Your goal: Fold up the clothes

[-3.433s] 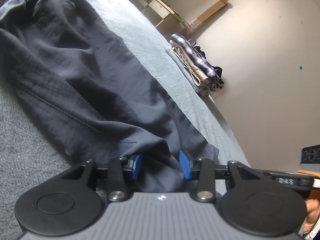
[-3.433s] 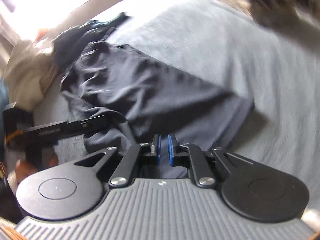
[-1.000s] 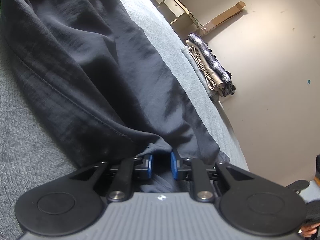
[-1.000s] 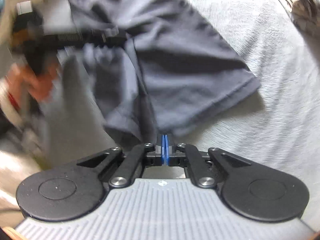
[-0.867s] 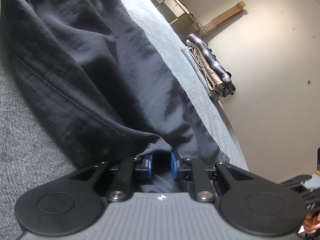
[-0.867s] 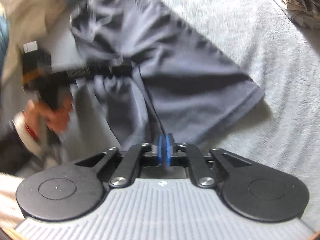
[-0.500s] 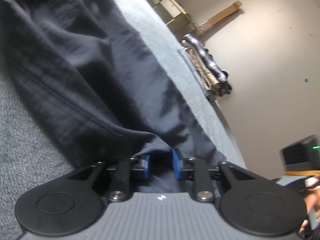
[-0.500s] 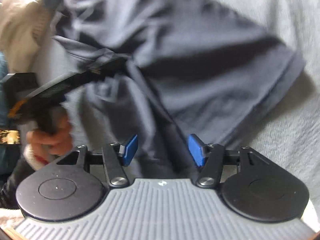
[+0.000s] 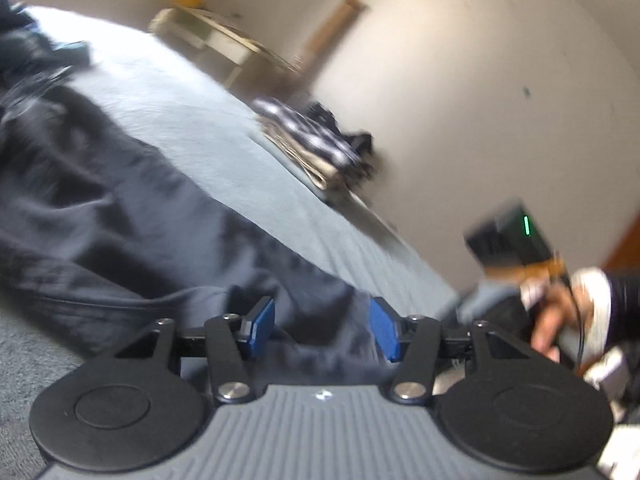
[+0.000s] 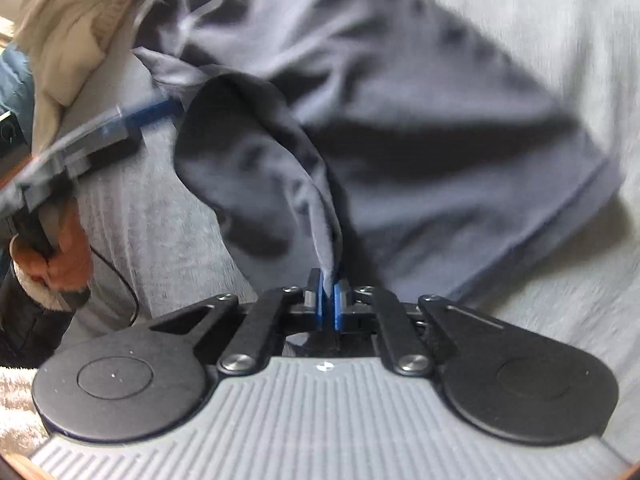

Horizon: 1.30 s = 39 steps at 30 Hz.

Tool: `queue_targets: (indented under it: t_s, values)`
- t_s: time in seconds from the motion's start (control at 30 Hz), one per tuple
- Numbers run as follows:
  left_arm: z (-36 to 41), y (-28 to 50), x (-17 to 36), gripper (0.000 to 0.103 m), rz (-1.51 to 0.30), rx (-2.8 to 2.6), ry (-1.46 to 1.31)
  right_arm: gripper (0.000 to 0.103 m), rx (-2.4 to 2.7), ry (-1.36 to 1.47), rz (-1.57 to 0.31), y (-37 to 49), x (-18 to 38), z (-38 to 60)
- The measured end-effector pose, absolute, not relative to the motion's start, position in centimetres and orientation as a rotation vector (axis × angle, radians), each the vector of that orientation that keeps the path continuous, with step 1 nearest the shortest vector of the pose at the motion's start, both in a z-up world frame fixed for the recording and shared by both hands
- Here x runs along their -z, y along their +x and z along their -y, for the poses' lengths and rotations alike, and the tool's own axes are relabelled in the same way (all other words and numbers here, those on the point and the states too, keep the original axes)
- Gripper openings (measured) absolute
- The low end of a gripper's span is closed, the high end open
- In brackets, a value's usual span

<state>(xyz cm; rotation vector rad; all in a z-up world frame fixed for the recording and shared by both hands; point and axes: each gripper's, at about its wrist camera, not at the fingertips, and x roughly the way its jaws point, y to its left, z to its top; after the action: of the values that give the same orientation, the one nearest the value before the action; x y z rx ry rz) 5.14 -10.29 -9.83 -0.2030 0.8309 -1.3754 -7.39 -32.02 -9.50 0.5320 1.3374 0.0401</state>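
We've got the dark garment (image 10: 420,128) spread across the grey bed (image 9: 208,128), and our right gripper (image 10: 327,294) has its jaws pinched tight on a raised fold of that cloth, the fabric rising out of the blue pads in a peak before it drops to the rest of the piece. Over on the other side, our left gripper (image 9: 322,330) is letting go: its jaws are opening, the blue pads stand well apart, and dark fabric lies between them without either pad pressing on it. From the right wrist view we catch that left gripper at the left edge, gripped by a hand (image 10: 60,256) above the bed, blurred with motion. In the left wrist view, the right hand (image 9: 556,320) shows at the far right, also blurred. At the far edge of the bed, against the pale wall (image 9: 460,80), sits a stack of folded clothes (image 9: 316,148). A beige garment (image 10: 68,32) lies heaped at the top left of the right wrist view.
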Motion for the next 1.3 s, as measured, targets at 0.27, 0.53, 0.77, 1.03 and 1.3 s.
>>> queue_targets:
  t_s: [0.27,0.53,0.77,1.03,1.3]
  values:
    - [9.5,1.3,10.9,0.053,-0.893,1.482,-0.214,0.003,-0.037,0.480,-1.211,-6.1,6.3,33.9]
    - [12.6,-1.8,14.3,0.051,-0.976,1.509,-0.250,0.003,-0.034,0.564,-1.191,-6.2,6.2,34.0]
    - [15.5,-2.8,14.5,0.051,-0.977,1.581,-0.271,0.003,-0.039,0.609,-1.178,-6.6,6.2,33.7]
    - [16.3,-4.9,14.9,0.051,-1.021,1.653,-0.266,0.003,-0.057,0.647,-1.174,-6.8,6.5,33.4]
    - [12.2,-4.7,15.0,0.052,-1.070,1.625,-0.255,0.003,-0.085,0.754,-1.185,-7.9,7.7,32.6]
